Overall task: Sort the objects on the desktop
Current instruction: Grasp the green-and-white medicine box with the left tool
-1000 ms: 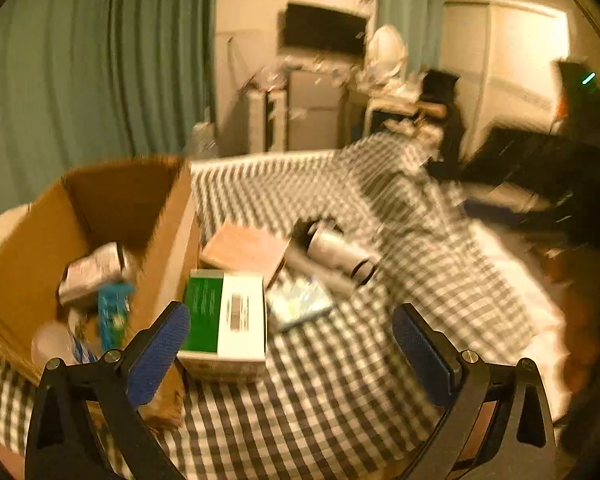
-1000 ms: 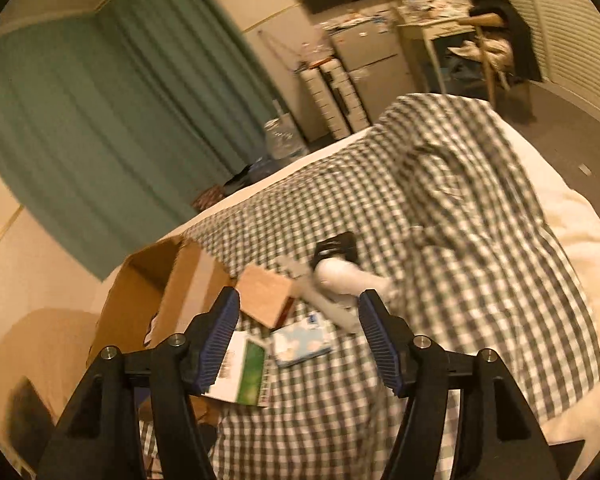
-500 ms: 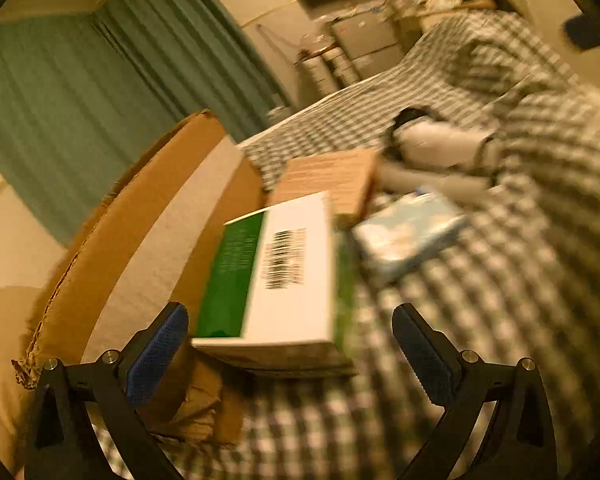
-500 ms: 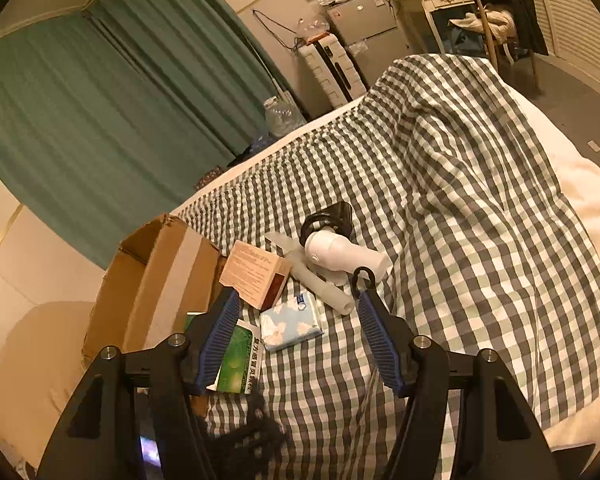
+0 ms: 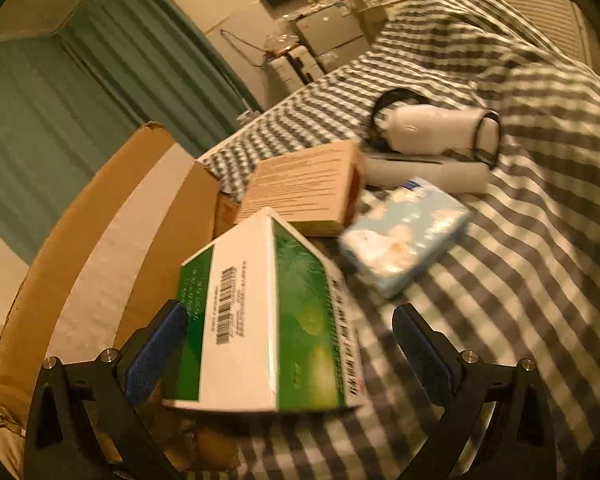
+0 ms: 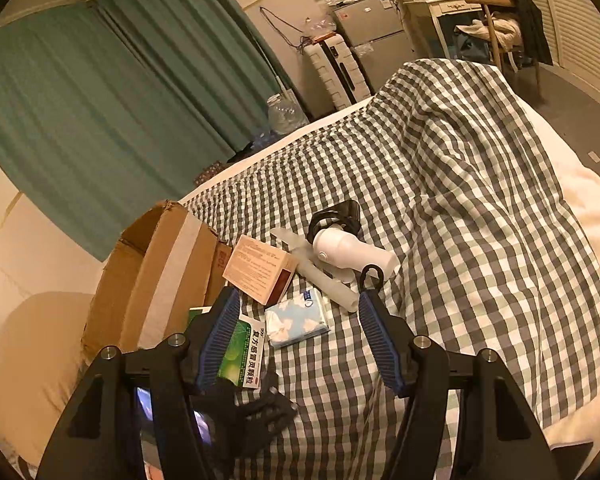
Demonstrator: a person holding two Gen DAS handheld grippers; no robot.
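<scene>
While my left gripper (image 5: 290,344) sits low over the bed, its jaws stand wide with the green-and-white medicine box (image 5: 260,312) between them; the left blue pad is just beside the box's barcode face, the right pad well apart from it, and I cannot tell whether either pad touches it. At the far left of the left wrist view I see the open cardboard box (image 5: 112,240), its flap rising toward the green curtain (image 5: 60,100). Right of the medicine box, toward frame center, lies the tan printed carton (image 5: 304,188), and just beside it the blue tissue pack (image 5: 404,236) on the checked blanket (image 5: 540,240). Further right, in the upper center, a white bottle (image 5: 432,128) with a black strap lies on its side against a white tube (image 5: 424,172).

From the right wrist view, my right gripper (image 6: 300,340) hangs above the blanket with its jaws wide, holding nothing. A gloved hand (image 6: 260,412) shows at lower left, below the medicine box.
</scene>
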